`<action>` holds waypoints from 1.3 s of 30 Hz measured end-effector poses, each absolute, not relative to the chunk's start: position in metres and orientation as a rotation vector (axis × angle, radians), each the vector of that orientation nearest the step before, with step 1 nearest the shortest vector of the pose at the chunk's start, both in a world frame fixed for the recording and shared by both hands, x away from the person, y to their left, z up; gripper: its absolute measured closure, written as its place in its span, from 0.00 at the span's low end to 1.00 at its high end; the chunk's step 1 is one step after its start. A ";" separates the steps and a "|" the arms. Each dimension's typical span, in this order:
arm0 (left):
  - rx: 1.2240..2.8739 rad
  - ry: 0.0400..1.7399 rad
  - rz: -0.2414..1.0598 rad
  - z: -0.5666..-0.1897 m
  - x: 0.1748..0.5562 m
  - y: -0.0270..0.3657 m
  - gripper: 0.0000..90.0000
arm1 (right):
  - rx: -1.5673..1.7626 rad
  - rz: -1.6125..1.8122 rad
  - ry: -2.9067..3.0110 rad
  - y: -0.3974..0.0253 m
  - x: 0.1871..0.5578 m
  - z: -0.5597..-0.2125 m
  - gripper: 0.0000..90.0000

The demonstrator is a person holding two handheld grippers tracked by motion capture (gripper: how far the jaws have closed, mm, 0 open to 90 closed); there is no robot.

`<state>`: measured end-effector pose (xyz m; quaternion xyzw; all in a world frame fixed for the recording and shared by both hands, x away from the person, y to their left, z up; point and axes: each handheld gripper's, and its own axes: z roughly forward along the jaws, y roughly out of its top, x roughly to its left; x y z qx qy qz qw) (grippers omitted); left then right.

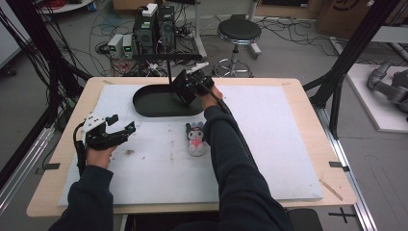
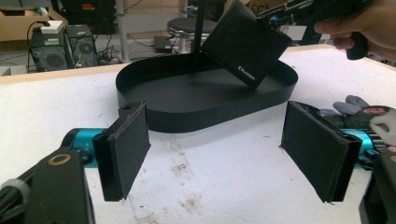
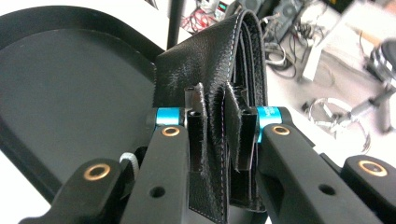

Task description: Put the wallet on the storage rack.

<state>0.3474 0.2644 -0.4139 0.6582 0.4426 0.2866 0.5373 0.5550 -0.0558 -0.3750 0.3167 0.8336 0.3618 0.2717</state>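
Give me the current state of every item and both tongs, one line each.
Right tongs: shut on the black wallet.
Black wallet: folded shut, held tilted above the tray's right end.
Black oval tray: flat on the mat, nothing in it.
Left tongs: open, holding nothing, low over the mat.
Plush toy: lying on the mat, untouched.

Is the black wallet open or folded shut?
Folded shut. The right tool pinches the wallet with its leather layers pressed together, and it hangs tilted above the black tray as one flat square.

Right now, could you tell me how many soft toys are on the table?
1. The soft toy lies on the white mat, just before the black tray.
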 end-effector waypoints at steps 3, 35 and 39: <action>1.565 1.056 0.680 -0.414 0.348 0.264 0.26 | 0.907 0.977 2.233 -0.060 0.558 -0.377 0.90; 1.555 1.035 0.678 -0.414 0.347 0.264 0.26 | 0.955 1.049 2.272 -0.134 0.524 -0.350 0.50; 1.557 1.036 0.684 -0.413 0.347 0.263 0.26 | 0.955 1.105 2.264 -0.168 0.504 -0.344 0.45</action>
